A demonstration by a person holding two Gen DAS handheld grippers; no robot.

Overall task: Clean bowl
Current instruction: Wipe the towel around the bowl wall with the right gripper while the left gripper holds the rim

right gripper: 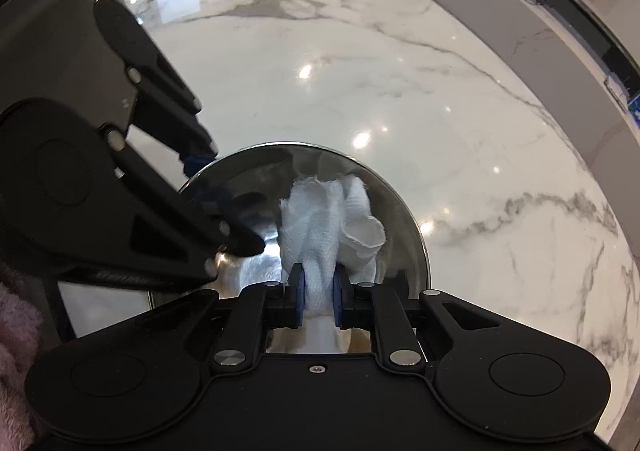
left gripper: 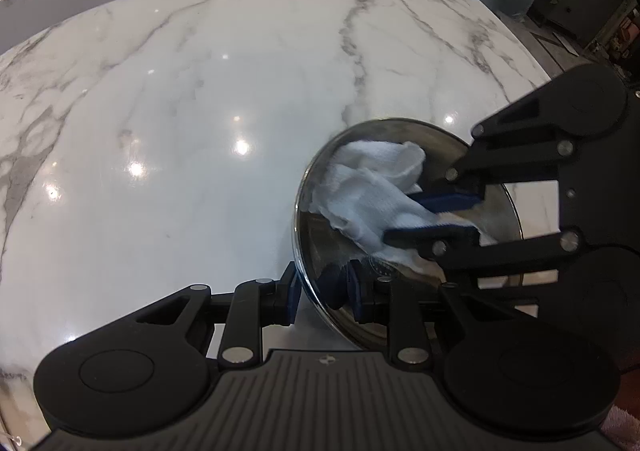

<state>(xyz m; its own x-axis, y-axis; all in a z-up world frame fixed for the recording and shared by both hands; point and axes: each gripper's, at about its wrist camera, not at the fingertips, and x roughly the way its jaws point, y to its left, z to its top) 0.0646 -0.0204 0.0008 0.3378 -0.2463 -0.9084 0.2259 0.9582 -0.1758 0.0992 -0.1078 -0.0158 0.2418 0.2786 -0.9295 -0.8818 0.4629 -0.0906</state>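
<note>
Steel bowl point(left gripper: 320, 211) rim between left tongs point(left gripper: 324, 293); cloth point(right gripper: 320, 235) in right tongs point(right gripper: 319, 291).

bowl point(right gripper: 384, 203): you see shiny silver steel
cloth point(right gripper: 320, 227): plain white, inside it
worktop point(left gripper: 200, 91): glossy white marble, grey veins
left hand-held gripper point(left gripper: 324, 293): black, blue pads
right hand-held gripper point(right gripper: 319, 289): black, blue pads

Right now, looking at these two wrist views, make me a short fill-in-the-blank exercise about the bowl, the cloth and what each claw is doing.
1. The white cloth lies inside the shiny metal ____.
2. The right claw is shut on the ____.
3. The left claw pinches the bowl's ____, one pad inside, one outside.
4. The bowl sits on a white ____ countertop with grey veins.

Missing words: bowl; cloth; rim; marble
</note>
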